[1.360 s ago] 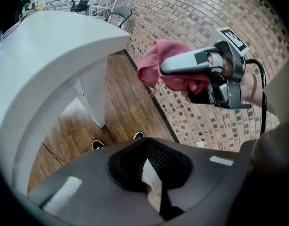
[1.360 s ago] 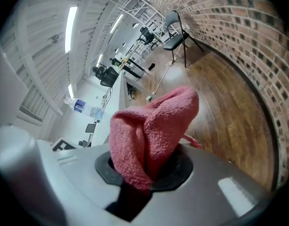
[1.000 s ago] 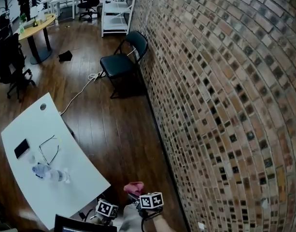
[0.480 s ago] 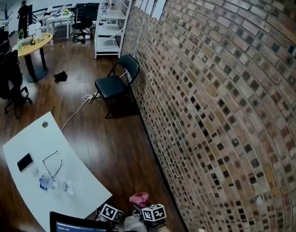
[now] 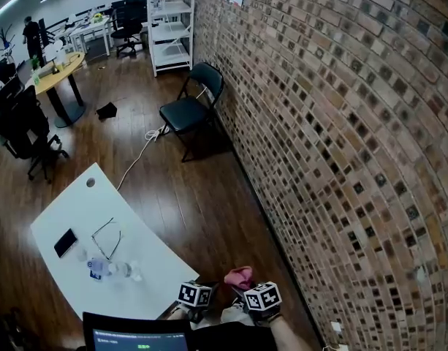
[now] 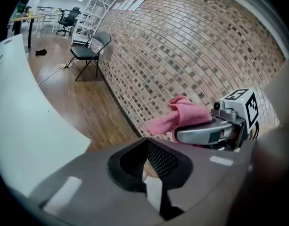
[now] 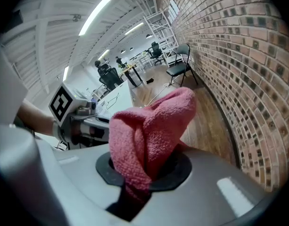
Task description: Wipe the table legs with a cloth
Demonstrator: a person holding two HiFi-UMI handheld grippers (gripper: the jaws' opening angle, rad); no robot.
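Note:
My right gripper (image 7: 143, 175) is shut on a pink cloth (image 7: 151, 126), which bunches up out of its jaws. In the head view the cloth (image 5: 240, 275) shows at the bottom centre, above the right gripper's marker cube (image 5: 262, 297). My left gripper (image 6: 145, 150) is shut with nothing in it; its cube (image 5: 195, 295) sits just left of the right one. From the left gripper view the pink cloth (image 6: 182, 117) hangs to the right. The white table (image 5: 77, 210) lies left of both grippers, close to the left one. Its legs are hidden under the top.
A brick wall (image 5: 340, 123) runs along the right. A black folding chair (image 5: 191, 108) stands against it farther off, with a cable (image 5: 139, 152) on the wood floor. A phone (image 5: 64, 242), glasses (image 5: 107, 238) and a plastic bottle (image 5: 110, 269) lie on the table. A screen (image 5: 136, 335) is at the bottom edge.
The head view has swung, so the table, chair and both grippers sit farther right in the picture. The right gripper still holds the pink cloth; both grippers stay side by side.

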